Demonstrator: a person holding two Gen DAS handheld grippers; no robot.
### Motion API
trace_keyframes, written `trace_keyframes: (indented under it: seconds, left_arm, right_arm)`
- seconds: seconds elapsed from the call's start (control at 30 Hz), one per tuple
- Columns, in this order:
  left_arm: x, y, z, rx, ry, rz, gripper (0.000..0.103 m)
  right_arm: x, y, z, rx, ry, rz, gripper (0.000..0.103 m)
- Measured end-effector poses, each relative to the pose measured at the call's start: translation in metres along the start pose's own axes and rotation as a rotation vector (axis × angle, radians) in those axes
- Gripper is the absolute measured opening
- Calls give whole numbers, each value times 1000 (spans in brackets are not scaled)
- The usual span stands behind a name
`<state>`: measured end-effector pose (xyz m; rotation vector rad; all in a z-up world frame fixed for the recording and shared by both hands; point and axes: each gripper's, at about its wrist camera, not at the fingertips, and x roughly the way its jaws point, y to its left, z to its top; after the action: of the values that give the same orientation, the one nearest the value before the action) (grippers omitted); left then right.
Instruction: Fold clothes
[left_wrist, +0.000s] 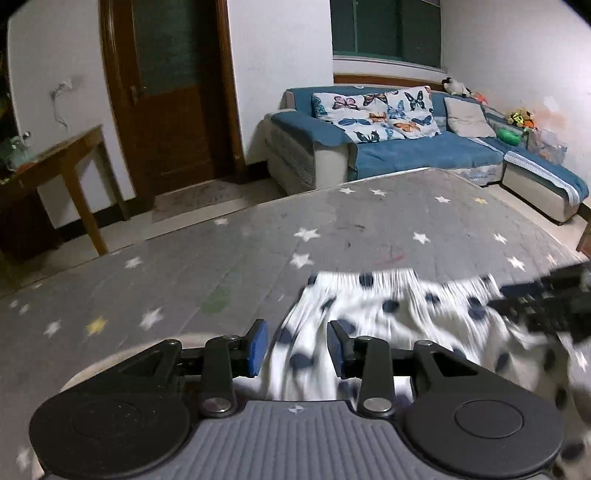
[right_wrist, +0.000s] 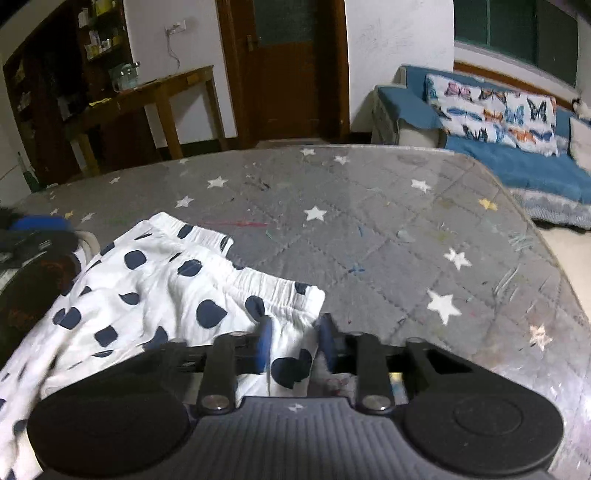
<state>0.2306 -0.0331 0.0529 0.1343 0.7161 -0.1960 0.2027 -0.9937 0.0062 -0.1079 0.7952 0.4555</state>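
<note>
Both grippers reach low and forward over the near edge of the grey quilted star-print mat (right_wrist: 369, 221). The left gripper (left_wrist: 297, 345) stands parted, the fabric lying between its blue pads, seemingly unpinched though blurred. The right gripper (right_wrist: 295, 339) likewise gapes astride the soft white polka-dot shorts (right_wrist: 155, 288), elastic waistband ruffled.

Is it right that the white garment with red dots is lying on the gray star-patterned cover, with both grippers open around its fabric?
Not quite: the dots are dark navy, not red, as the right wrist view shows. The garment does lie on the gray star-patterned cover, with the left gripper and right gripper open around its fabric.
</note>
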Motion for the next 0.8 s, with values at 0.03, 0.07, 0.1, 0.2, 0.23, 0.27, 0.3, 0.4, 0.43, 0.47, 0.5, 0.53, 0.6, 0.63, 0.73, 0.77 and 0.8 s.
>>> trace_keyframes:
  seconds: [0.03,0.07,0.1,0.2,0.23,0.27,0.3,0.4,0.43,0.47,0.5,0.53,0.6,0.63,0.73,0.77,0.8]
  left_arm:
    - [10,-1,3,2,1,-2,44]
    - [20,-2,6,6,5,-7,44]
    - [30,-2,7,11,10,-12,44]
    - [52,-5,11,18,12,-8,44]
    - [56,-6,12,24,10,-14,43]
    - [61,-7,12,29,8,-19,43]
    - [65,-8,13,35,7,-24,42]
    - [73,-11,14,54,5,-45,29]
    - [75,-13,14,64,2,-46,25]
    - [76,-14,14,75,-3,-45,21]
    - [76,-13,14,80,-5,-28,13]
    - [76,-11,13,81,-7,-5,10]
    - [75,-7,12,84,-11,41,9]
    - [75,-6,12,86,-13,64,8]
    - [75,10,10,82,-4,132,8]
    - [75,15,9,83,-1,151,8]
    - [74,20,9,86,2,172,7]
  right_arm:
    - [-1,-4,-1,-4,-5,3,13]
    - [-2,-9,-1,-7,-9,4,9]
    - [-3,-12,-1,-11,-13,-3,6]
    - [-9,-20,-1,-44,-32,-54,5]
    - [-11,-26,1,-52,-39,-80,5]
    - [-14,-32,2,-61,-45,-105,5]
    - [-16,-38,4,-70,-52,-131,5]
    - [-15,-55,7,-70,-37,-180,6]
    - [-15,-60,8,-66,-32,-192,7]
    - [-15,-64,9,-62,-35,-198,10]
    - [-17,-65,10,-61,-43,-203,10]
    - [-19,-65,10,-60,-52,-208,10]
    - [-23,-63,12,-58,-66,-192,15]
    - [-25,-61,13,-58,-73,-176,16]
    - [-27,-55,16,-58,-72,-121,17]
    - [-24,-53,16,-55,-61,-102,18]
    - [-20,-50,16,-53,-48,-81,23]
